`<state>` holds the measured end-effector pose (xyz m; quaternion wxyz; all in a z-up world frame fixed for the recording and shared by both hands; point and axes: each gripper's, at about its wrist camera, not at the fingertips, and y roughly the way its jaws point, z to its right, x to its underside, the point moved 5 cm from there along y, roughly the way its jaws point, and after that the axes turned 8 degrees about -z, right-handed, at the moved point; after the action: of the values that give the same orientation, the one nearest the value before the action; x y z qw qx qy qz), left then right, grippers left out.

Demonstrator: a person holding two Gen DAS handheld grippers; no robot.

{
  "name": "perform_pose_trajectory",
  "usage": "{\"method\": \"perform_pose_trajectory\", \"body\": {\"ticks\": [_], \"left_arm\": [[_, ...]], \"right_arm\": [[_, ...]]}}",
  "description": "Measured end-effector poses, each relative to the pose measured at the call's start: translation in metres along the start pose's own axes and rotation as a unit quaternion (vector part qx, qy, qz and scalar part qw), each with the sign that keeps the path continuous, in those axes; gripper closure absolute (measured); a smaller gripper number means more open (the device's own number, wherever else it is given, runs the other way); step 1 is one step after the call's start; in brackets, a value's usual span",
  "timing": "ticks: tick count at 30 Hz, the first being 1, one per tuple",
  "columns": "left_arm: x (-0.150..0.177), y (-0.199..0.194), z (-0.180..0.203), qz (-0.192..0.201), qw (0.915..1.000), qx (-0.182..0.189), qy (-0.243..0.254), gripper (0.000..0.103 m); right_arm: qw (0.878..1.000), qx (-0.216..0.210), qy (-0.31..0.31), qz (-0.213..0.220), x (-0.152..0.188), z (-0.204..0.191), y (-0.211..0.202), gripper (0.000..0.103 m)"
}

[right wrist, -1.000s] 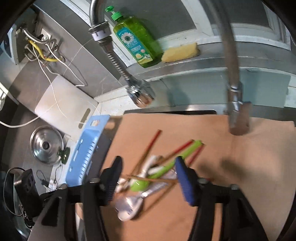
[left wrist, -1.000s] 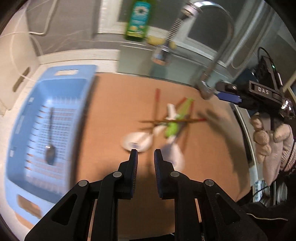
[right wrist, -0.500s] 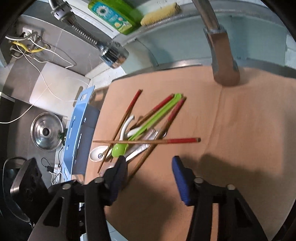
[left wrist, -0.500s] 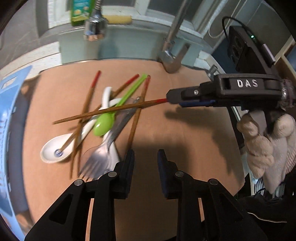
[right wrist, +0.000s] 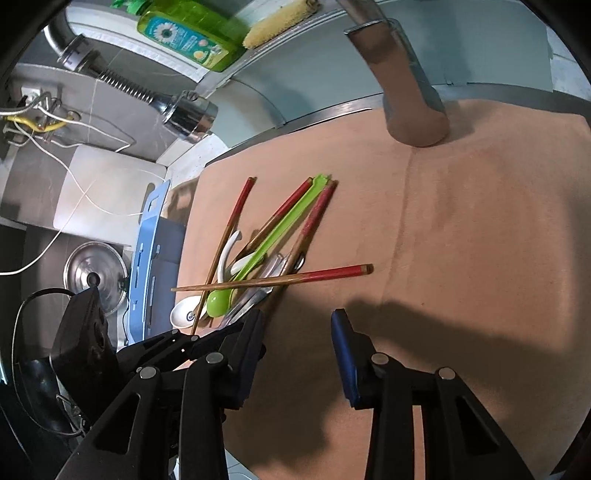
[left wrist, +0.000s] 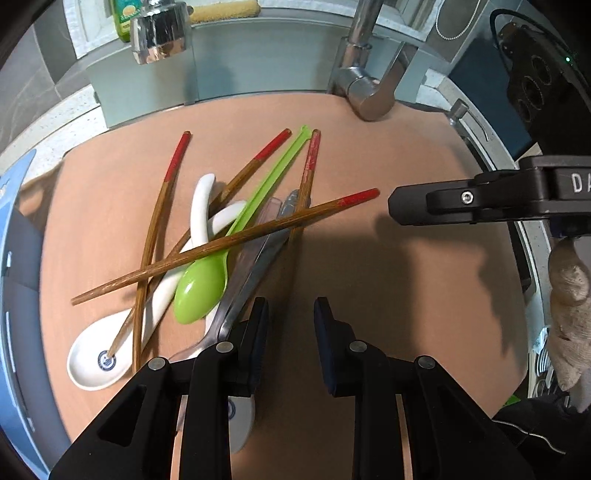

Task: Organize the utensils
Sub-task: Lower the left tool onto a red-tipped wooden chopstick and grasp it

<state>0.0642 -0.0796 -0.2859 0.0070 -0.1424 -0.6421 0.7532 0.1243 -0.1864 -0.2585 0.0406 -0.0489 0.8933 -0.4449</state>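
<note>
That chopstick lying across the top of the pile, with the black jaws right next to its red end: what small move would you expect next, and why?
Probably the right gripper eases toward the red tip of the topmost wooden chopstick to pinch it. Its jaws are closing with nothing between them, the tip lies just clear of them, and that chopstick rests across the green plastic spoon and the other utensils, so it should lift off first.

Likely a kitchen: faucet [left wrist: 365,85], dish soap [right wrist: 184,33].
</note>
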Motion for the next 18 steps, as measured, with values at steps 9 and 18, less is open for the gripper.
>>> {"method": "perform_pose_trajectory", "body": {"ticks": [9, 18], "left_arm": [[0.003, 0.009, 0.013, -0.001, 0.9991, 0.042, 0.0, 0.092], [-0.004, 0.016, 0.048, 0.012, 0.9962, 0.086, -0.008, 0.091]], "right_arm": [[1.0, 0.008, 0.023, -0.005, -0.002, 0.016, 0.003, 0.069], [0.999, 0.041, 0.02, -0.005, 0.001, 0.025, 0.005, 0.069]]}}
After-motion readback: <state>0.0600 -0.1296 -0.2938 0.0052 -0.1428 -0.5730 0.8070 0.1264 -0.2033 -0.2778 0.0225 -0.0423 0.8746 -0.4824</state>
